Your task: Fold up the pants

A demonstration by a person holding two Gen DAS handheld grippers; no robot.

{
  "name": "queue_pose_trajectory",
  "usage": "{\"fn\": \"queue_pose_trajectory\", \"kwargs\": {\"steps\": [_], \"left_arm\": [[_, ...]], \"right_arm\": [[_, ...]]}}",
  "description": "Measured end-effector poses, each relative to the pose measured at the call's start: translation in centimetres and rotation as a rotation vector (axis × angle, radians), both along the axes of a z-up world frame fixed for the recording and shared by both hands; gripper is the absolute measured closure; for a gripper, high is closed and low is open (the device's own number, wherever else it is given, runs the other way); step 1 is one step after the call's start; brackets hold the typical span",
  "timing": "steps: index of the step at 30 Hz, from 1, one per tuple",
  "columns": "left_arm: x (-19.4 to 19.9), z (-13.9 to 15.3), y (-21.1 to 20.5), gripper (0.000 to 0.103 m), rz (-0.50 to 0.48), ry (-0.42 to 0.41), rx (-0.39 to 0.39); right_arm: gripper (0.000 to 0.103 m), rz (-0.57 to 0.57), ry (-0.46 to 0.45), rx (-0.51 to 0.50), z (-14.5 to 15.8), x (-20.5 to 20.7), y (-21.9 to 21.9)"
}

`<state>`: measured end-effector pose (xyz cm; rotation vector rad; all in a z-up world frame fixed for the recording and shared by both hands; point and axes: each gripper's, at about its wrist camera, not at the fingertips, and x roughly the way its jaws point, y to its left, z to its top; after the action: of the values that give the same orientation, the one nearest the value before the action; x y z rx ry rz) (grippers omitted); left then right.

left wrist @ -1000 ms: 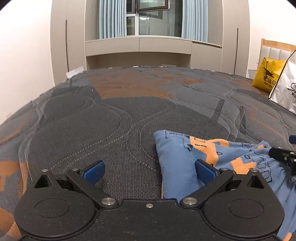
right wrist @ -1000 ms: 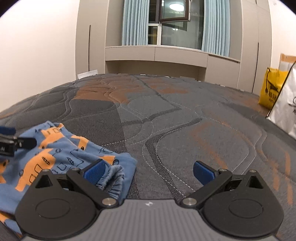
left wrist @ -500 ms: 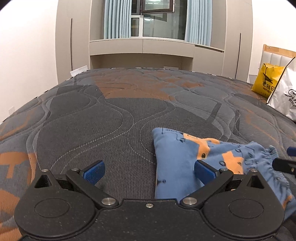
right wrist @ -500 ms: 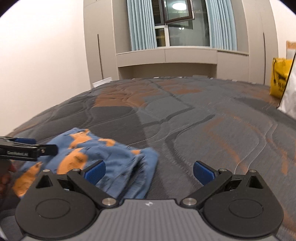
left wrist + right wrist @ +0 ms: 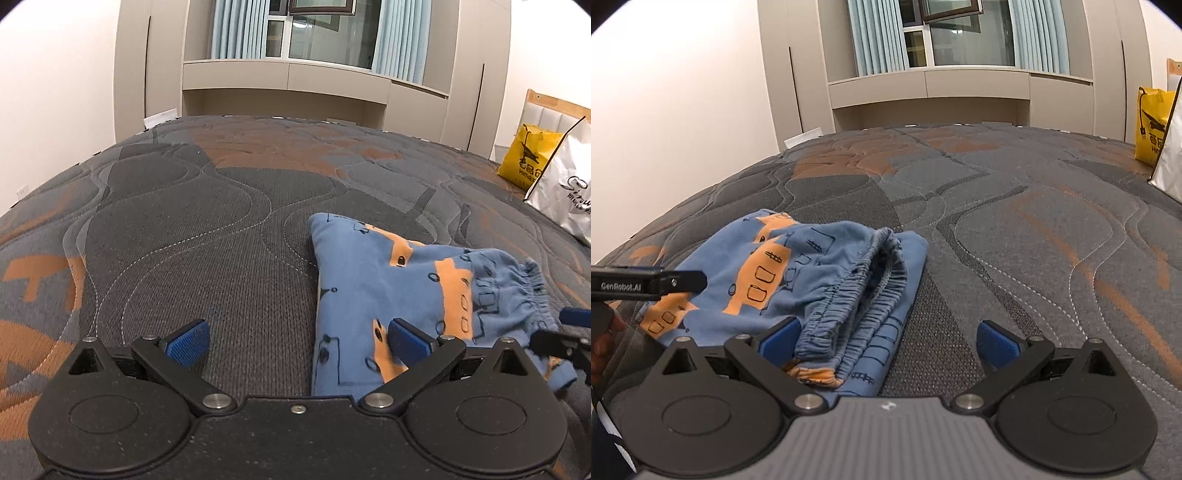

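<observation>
**Inspector A:** Pants lie folded into a compact bundle on the mattress, at its near edge. Compared with a second ago, both grippers have pulled back and risen: more of the bundle shows in each view, and nothing of it sits between any fingers.

**Inspector B:** Confirmed. The left gripper stands wide apart and empty, its right finger over the blue cloth but not pinching it. The right gripper is likewise spread and holds nothing; the elastic waistband lies just beyond its left finger.

**Inspector A:** Has the bundle itself shifted?

**Inspector B:** Its outline looks much the same as half a second ago, so I judge it has been let go and left to rest. The top layer sits a little loose at the waistband end, where the gathered edges gape.

**Inspector A:** Meaning for the task?

**Inspector B:** In my judgement the folding is at or near its end: layers are stacked, hands are off. Whether the underside is square I cannot tell, since the fisheye bends the near edge and the gripper bodies cover it.

**Inspector A:** Surroundings?

**Inspector B:** A yellow bag and a white bag stand at the far right of the mattress, well apart from the pants.
</observation>
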<state>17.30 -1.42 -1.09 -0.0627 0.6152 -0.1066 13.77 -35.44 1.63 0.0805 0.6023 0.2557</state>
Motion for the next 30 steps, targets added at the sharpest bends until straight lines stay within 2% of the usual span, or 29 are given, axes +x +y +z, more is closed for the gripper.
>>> {"fn": "queue_pose_trajectory", "kwargs": {"steps": [3,6,12,17,21,27,29,30], "left_arm": [[-0.7,0.4,0.3,0.001,-0.013,-0.018,-0.032],[-0.7,0.6,0.4,0.0,-0.038,-0.024,-0.076],[-0.2,-0.8,-0.6,0.0,-0.056,0.031,-0.075],[-0.4,-1.4,-1.2,0.0,-0.044,0.015,-0.052],[-0.5,-1.4,-1.2,0.0,-0.036,0.014,-0.052],[-0.7,-1.2,-1.2,0.0,-0.029,0.022,-0.052],[-0.7,-1.0,-1.1,0.001,-0.027,0.024,-0.055],[-0.7,-0.9,-1.0,0.001,-0.024,0.026,-0.062]], "right_arm": [[0.0,0.027,-0.029,0.025,1.0,0.1,-0.3],[0.0,0.055,-0.035,0.103,1.6,1.2,-0.9],[0.0,0.033,0.093,0.268,-0.2,5.5,-1.8],[0.0,0.044,0.047,0.312,-1.1,5.2,-2.2],[0.001,0.084,0.037,0.386,-1.4,4.5,-2.5],[0.032,0.064,0.028,0.39,-1.4,3.9,-2.2],[0.046,0.04,0.033,0.409,-1.6,3.8,-2.7],[0.048,0.028,0.037,0.423,-1.6,3.7,-3.0]]}}
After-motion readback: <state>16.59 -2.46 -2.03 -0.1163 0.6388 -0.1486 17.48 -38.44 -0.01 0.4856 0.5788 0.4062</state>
